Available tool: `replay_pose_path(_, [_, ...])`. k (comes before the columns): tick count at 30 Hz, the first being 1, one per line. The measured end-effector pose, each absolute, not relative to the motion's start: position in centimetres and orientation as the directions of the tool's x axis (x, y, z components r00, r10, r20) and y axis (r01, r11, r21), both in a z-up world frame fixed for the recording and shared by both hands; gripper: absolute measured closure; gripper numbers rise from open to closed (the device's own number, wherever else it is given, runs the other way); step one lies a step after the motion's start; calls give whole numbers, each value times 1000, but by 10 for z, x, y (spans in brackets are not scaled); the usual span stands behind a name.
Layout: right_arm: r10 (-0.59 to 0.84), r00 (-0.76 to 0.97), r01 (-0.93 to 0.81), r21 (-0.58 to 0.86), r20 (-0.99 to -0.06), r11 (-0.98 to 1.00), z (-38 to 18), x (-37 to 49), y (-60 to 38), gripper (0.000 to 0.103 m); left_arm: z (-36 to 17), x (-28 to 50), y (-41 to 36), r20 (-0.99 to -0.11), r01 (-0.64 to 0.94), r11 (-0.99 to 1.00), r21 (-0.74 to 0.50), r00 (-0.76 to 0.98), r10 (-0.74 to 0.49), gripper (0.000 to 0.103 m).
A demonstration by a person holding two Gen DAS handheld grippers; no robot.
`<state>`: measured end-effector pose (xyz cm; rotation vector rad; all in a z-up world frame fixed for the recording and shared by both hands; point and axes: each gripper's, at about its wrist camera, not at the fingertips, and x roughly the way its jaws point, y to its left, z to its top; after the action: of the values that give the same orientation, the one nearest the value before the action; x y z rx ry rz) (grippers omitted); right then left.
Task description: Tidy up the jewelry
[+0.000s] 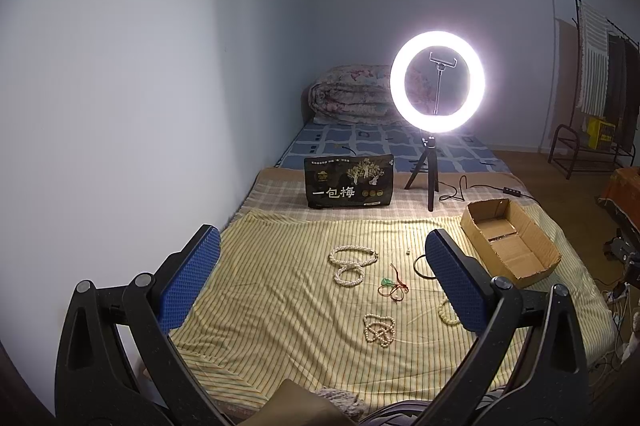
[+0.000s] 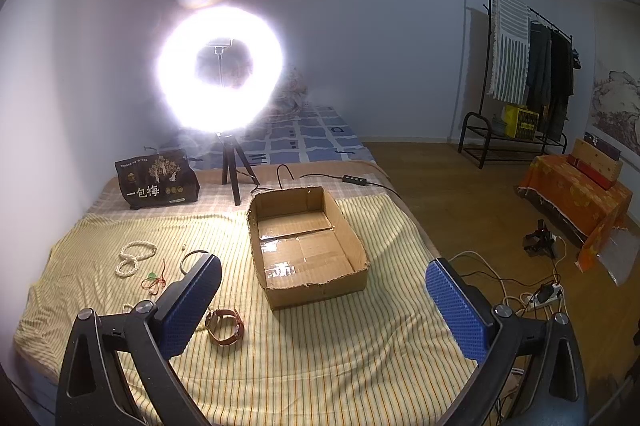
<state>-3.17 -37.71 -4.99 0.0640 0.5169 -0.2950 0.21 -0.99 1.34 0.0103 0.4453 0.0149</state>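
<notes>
Jewelry lies on a yellow striped cloth (image 1: pixel 280 298). A pearl necklace (image 1: pixel 352 262), a red cord with a green pendant (image 1: pixel 392 286), a pearl bracelet pile (image 1: pixel 379 329), a black ring cord (image 1: pixel 420 266) and a pale bead bracelet (image 1: pixel 447 312) show in the left wrist view. A brown watch (image 2: pixel 226 326) lies near the left finger in the right wrist view. An open, empty cardboard box (image 2: pixel 308 246) stands on the cloth. My left gripper (image 1: pixel 320 270) is open and empty above the jewelry. My right gripper (image 2: pixel 324 294) is open and empty before the box.
A lit ring light on a tripod (image 1: pixel 436 85) and a black snack bag (image 1: pixel 349 181) stand behind the cloth. A folded quilt (image 1: pixel 352 93) lies at the bed's head. A clothes rack (image 2: pixel 524 73), an orange-covered box (image 2: pixel 576 193) and floor cables (image 2: pixel 540 290) are right of the bed.
</notes>
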Motion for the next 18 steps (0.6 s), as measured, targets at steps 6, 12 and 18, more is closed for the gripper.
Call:
replay_pose_path(6, [-262,828,294,-14,-496,956,-50,-32,-377,0,16,0,-10,-426,-10,1000,15,905,15,0])
replay_pose_path(12, [-262,828,294,-13,-496,956,-50,-32,-376,0,19,0,-11,-424,-7,1000,16,906,13,0])
replay_pose_path(18, [-262,823,298,-10,-503,955,-50,-32,-377,0,18,-3,-13,-421,-10,1000,17,907,16,0])
